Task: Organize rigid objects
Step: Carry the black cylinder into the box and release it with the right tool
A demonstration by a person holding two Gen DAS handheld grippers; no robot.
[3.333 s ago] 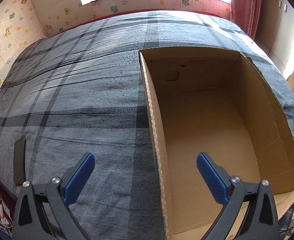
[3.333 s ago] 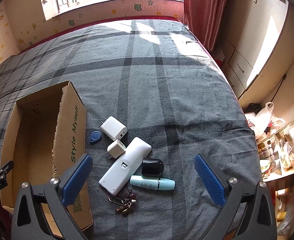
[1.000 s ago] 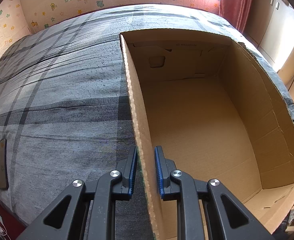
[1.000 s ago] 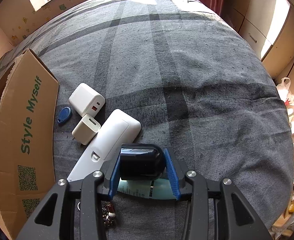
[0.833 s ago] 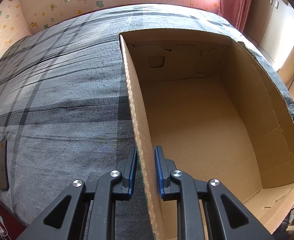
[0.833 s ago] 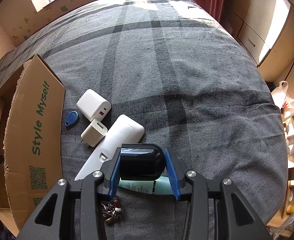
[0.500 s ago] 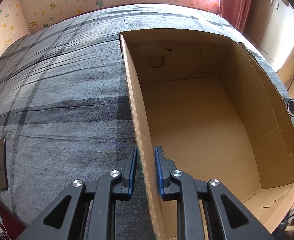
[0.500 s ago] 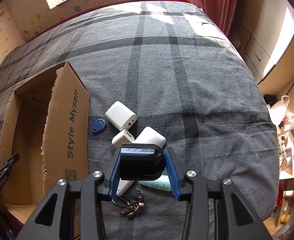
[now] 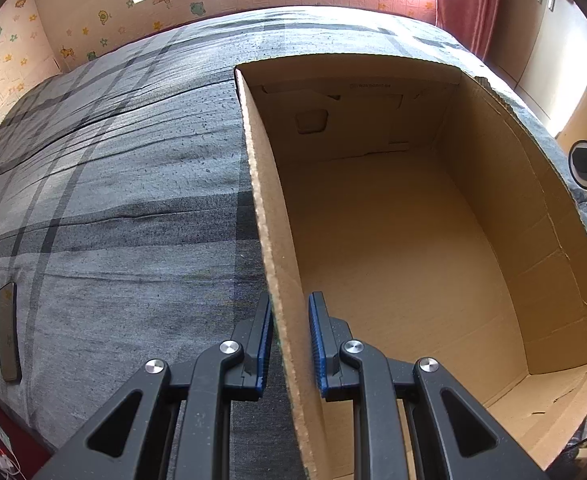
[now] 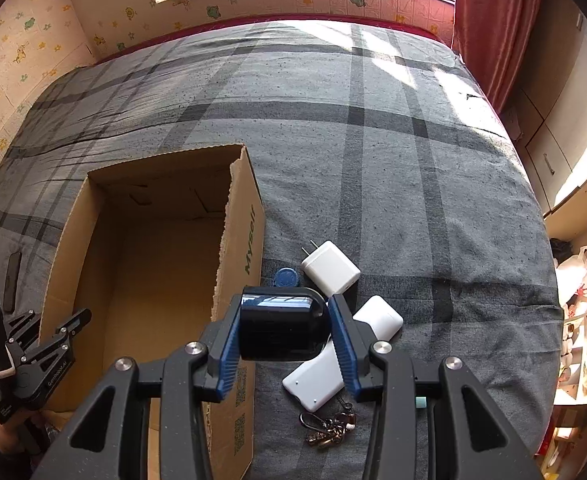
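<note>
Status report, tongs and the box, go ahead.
Left tongs shut on cardboard box wall. Right tongs shut on black case, lifted beside the box. Box interior empty, nothing blocking.

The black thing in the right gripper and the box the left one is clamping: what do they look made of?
Black object: probably hard glossy plastic; window light reflects sharply off its top edge and its rounded shape holds between the right gripper's pads. Cardboard box: matte brown corrugated cardboard; the fluted, ragged cut edge shows along the wall the left gripper pinches.
</note>
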